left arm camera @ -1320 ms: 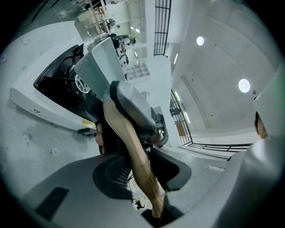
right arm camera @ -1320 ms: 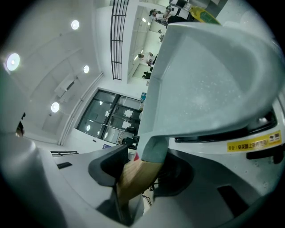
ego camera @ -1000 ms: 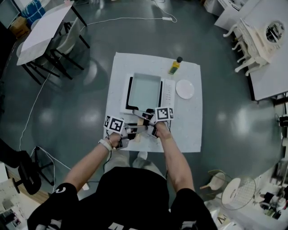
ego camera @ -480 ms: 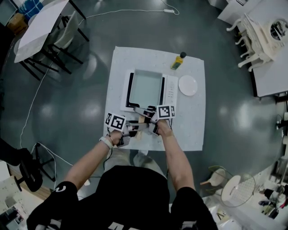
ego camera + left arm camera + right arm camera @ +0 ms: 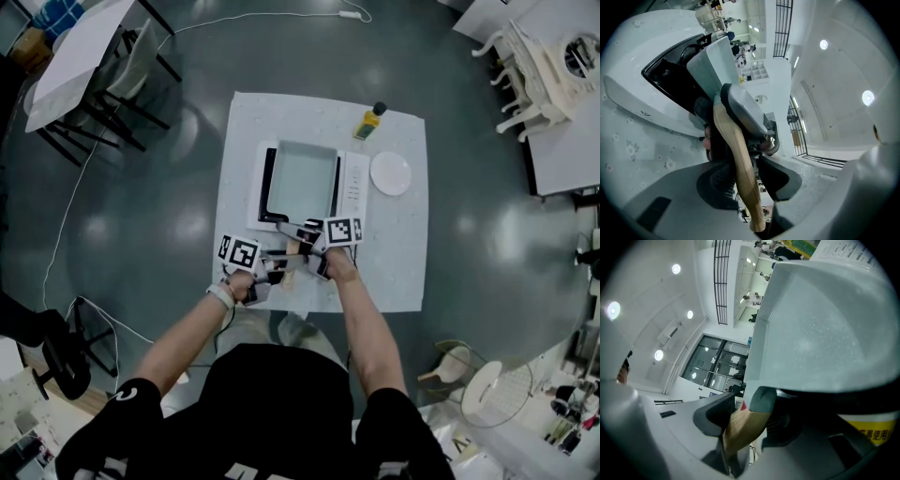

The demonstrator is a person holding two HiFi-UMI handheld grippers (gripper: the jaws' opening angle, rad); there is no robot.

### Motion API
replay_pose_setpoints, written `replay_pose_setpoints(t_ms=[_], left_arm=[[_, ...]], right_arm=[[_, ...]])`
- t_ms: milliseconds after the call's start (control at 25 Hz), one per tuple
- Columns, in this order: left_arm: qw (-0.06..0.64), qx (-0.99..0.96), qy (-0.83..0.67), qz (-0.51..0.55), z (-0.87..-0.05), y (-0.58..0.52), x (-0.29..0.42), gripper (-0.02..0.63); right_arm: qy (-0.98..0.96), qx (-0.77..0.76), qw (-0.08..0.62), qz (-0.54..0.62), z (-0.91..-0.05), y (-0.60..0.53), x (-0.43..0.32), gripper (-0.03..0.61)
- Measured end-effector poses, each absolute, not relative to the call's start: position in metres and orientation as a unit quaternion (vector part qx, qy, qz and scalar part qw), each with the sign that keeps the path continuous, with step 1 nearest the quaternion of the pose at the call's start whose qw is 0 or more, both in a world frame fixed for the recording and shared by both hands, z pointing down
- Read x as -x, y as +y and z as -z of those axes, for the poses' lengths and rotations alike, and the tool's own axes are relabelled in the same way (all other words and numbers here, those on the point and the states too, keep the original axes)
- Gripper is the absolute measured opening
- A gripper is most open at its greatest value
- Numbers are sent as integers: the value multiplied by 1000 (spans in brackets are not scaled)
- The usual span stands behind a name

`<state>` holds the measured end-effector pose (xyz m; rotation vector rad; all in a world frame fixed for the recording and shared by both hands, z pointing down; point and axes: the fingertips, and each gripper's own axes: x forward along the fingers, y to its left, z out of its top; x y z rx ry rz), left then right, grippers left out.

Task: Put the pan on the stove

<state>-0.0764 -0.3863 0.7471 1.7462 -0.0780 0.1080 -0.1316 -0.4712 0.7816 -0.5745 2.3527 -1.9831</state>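
A square grey pan [image 5: 300, 177] with a wooden handle [image 5: 292, 248] lies over the black top of the white stove [image 5: 352, 184]; I cannot tell whether it rests on the top. Both grippers are shut on the handle. My left gripper [image 5: 275, 268] holds the near end, my right gripper [image 5: 306, 246] holds it close to the pan. In the left gripper view the handle [image 5: 737, 154] runs between the pads of my left gripper [image 5: 740, 183] up to the pan [image 5: 717, 63] over the stove [image 5: 635, 98]. In the right gripper view my right gripper [image 5: 749, 420] clamps the handle [image 5: 740, 426] under the pan [image 5: 825, 324].
On the white table [image 5: 398, 253] a yellow bottle with a black cap [image 5: 369, 122] stands behind the stove and a white plate [image 5: 390, 173] lies to its right. A second table with chairs [image 5: 94, 66] is at the far left. A cable [image 5: 75, 202] runs over the floor.
Both grippers keep their hold on the handle and the pan stays over the stove. Only the head view has drifted a little.
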Motion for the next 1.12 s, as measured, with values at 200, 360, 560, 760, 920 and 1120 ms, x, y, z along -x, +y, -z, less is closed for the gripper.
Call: replay_pose_setpoints(t_ms=[200, 360, 560, 760, 920, 1120], left_arm=[[639, -767, -38, -46, -750, -386, 78, 124], [627, -777, -35, -40, -745, -385, 77, 134], [615, -785, -68, -33, -747, -394, 89, 163], [605, -787, -113, -28, -750, -403, 111, 193], [588, -800, -123, -21, -745, -402, 125, 193], [541, -819, -186, -35, -741, -407, 146, 193]], right_arm=[[751, 183, 11, 634, -781, -471, 132, 172], [752, 183, 17, 633, -778, -471, 134, 178], [768, 156, 48, 619, -762, -471, 136, 239], [747, 218, 20, 628, -775, -461, 106, 261], [740, 250, 16, 624, -771, -450, 84, 261], [767, 308, -10, 563, -760, -445, 55, 261]])
